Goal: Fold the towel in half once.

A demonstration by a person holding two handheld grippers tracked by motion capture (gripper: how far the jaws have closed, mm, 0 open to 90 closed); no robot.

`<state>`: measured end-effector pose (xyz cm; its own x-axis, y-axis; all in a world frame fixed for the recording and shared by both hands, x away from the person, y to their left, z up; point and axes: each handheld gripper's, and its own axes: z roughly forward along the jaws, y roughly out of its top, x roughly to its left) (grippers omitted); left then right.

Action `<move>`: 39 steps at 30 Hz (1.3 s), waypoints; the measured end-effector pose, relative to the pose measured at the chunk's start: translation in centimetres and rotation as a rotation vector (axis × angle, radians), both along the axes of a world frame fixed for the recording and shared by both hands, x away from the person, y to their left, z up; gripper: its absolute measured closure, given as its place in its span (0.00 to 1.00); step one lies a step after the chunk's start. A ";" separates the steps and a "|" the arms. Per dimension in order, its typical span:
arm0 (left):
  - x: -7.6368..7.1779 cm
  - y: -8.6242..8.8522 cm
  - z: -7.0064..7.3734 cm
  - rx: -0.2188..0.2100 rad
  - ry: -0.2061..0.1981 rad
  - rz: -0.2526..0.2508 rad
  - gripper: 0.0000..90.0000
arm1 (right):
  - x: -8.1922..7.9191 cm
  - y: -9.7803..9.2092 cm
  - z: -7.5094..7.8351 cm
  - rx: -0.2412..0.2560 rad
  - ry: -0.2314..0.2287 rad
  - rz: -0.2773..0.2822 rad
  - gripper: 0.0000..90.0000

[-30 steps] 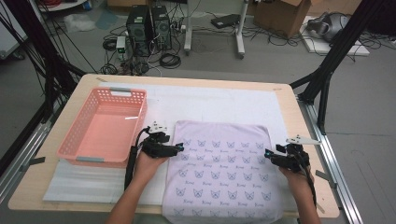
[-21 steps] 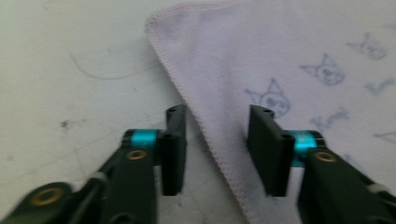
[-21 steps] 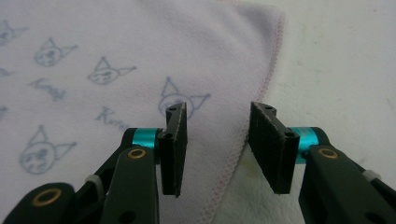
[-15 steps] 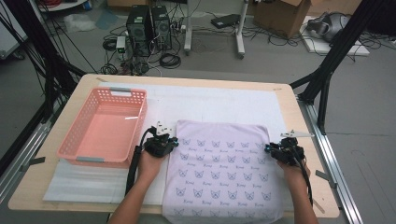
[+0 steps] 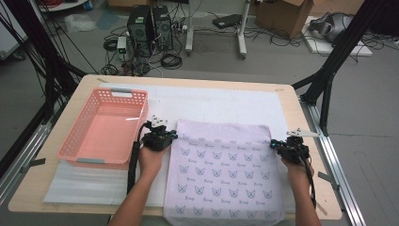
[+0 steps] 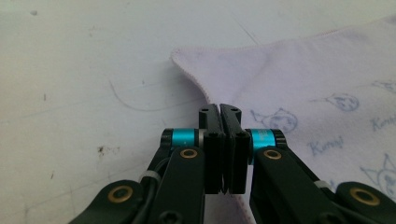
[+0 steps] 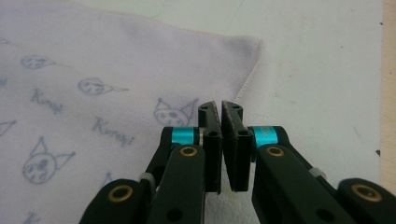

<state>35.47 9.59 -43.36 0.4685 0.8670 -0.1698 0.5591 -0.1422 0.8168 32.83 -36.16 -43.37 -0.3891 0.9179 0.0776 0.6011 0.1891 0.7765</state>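
A pink basket (image 5: pixel 101 127) is sitting empty on the left of the wooden table (image 5: pixel 310 141), resting on a white sheet (image 5: pixel 216 106) that is covering most of the tabletop. Beyond the far edge, two black computer towers (image 5: pixel 150 23) are standing on the floor among tangled cables (image 5: pixel 169 59), with a cardboard box (image 5: pixel 282 16) lying farther right.

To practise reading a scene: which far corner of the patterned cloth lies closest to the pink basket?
The far left corner of the cloth, beside the left gripper. It lies next to the pink basket; the far right corner sits by the right gripper.
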 end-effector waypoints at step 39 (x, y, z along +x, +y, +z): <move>-11.2 3.2 -0.3 -0.138 -0.025 -0.150 0.60 | -11.8 -0.7 0.7 0.051 0.022 0.171 0.73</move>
